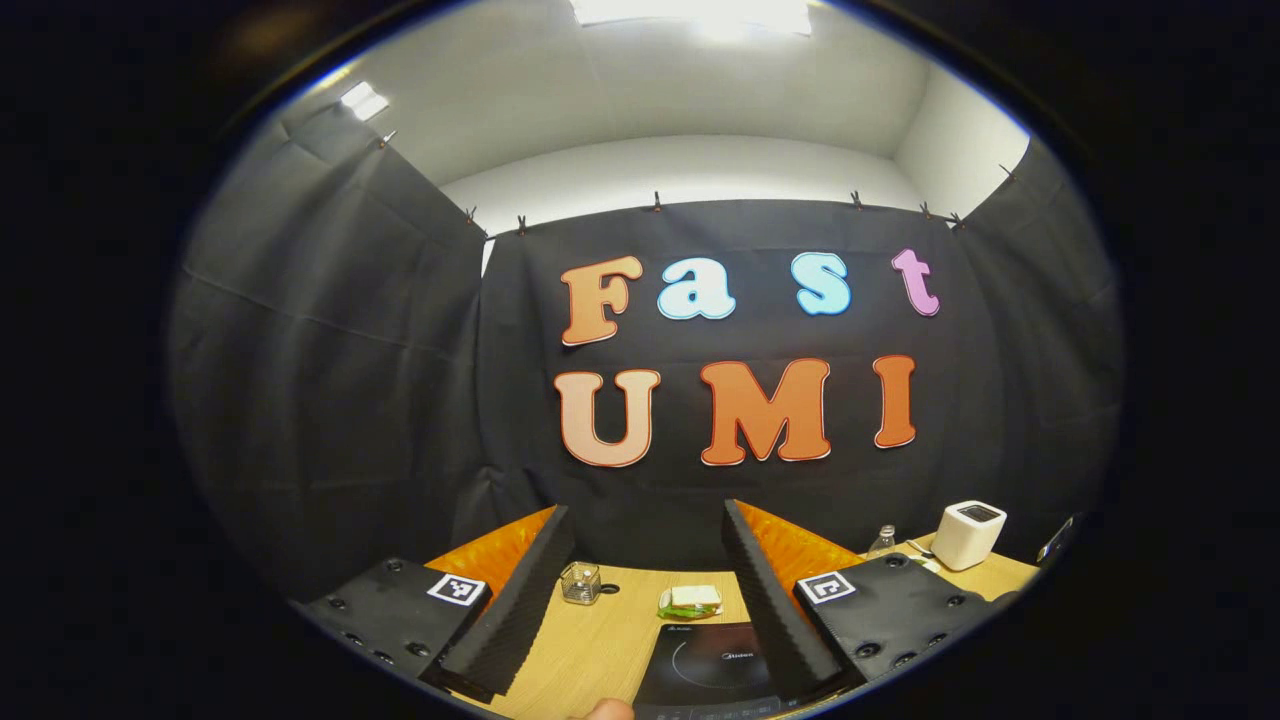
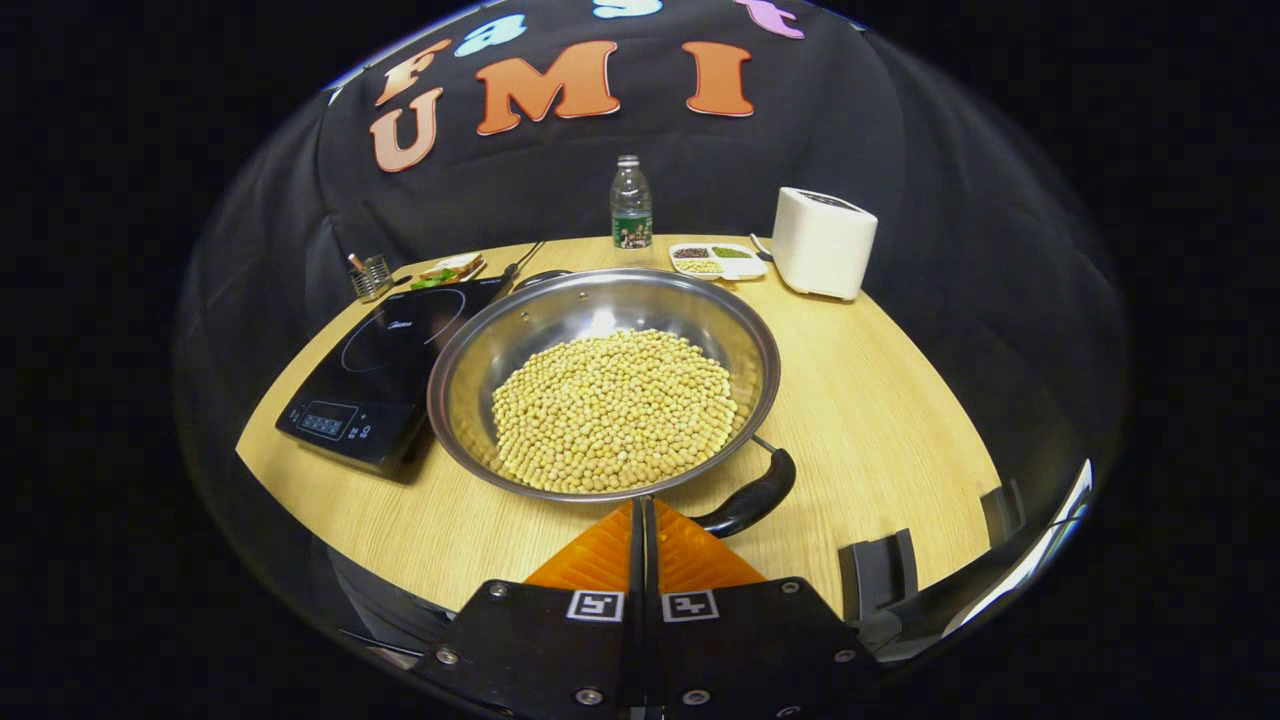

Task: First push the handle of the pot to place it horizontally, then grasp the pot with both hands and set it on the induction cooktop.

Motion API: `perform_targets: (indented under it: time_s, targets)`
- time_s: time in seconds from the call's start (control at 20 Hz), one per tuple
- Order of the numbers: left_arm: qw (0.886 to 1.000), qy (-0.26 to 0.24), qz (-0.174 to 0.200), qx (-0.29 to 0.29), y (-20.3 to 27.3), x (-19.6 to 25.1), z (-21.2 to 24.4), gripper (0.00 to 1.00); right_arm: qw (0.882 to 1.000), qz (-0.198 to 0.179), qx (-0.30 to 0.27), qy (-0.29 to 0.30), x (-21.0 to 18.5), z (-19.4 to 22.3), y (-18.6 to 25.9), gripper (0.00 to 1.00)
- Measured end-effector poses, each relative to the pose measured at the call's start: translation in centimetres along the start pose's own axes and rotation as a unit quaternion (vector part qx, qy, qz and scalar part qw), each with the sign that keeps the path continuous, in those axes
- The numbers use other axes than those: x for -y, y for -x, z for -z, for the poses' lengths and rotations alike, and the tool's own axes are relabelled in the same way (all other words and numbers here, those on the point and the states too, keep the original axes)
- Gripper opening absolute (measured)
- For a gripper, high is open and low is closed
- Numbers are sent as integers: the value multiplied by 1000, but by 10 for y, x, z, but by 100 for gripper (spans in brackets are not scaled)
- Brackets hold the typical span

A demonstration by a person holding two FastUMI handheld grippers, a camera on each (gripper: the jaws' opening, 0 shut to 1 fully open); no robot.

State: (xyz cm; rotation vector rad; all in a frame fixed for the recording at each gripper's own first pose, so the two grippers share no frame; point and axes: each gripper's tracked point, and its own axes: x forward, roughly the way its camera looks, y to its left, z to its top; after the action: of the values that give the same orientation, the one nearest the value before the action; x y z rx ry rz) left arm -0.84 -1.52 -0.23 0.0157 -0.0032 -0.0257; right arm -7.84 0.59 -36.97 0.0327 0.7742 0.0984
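1. In the left gripper view, our left claw (image 1: 648, 590) stands wide open with nothing between its fingers, held above the wooden table (image 1: 600, 640) and facing the booth's wall.
2. Between those fingers, from left to right, we see a small wire holder (image 1: 580, 582), a sandwich with green leaves (image 1: 690, 601), and the near part of the black induction cooktop (image 1: 712, 668); a fingertip (image 1: 608, 710) shows at the bottom edge.
3. Farther right in that view, a clear bottle (image 1: 882, 540) and a white box-shaped appliance (image 1: 968, 534) stand near the table's far edge.
4. In the right gripper view, going left to right, the wire holder (image 2: 370, 276) and the sandwich (image 2: 448, 269) lie at the far left of the table (image 2: 880, 420), and the induction cooktop (image 2: 385, 372) lies flat just in front of them.
5. The steel pot (image 2: 604, 380) rests on the table just right of the cooktop, its rim overlapping the cooktop's edge from this angle; it is filled with soybeans (image 2: 612, 408).
6. The pot's black handle (image 2: 748, 496) points toward the near right, at a slant.
7. Behind the pot stand the bottle (image 2: 631, 203), a divided white tray of beans (image 2: 716, 260), and the white appliance (image 2: 823, 242).
8. Our right claw (image 2: 642, 520) is closed, fingers pressed together on nothing, its tips just at the pot's near rim beside the handle.
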Motion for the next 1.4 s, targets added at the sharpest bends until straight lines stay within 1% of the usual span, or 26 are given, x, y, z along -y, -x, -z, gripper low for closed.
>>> perform_targets:
  time_s: [0.05, 0.55, 0.9, 1.1, 1.4]
  targets:
    - [1000, 2, 0, -2, 0, 0, 2, 98, 1000, 4, 1, -1, 6, 0, -2, 0]
    - [1000, 6, 9, -22, -13, 15, 31, 99, 999, 25, 3, -36, 42, -12, -16, 0]
    - [999, 16, 6, -27, -18, 19, 46, 98, 998, 38, 9, -59, 64, -25, -29, 0]
    - [999, 8, 6, -34, -21, 26, 61, 98, 997, 42, 14, -68, 75, -34, -37, 0]
    - [998, 10, 22, -51, -26, 43, 82, 96, 996, 43, 17, -78, 86, -46, -48, 0]
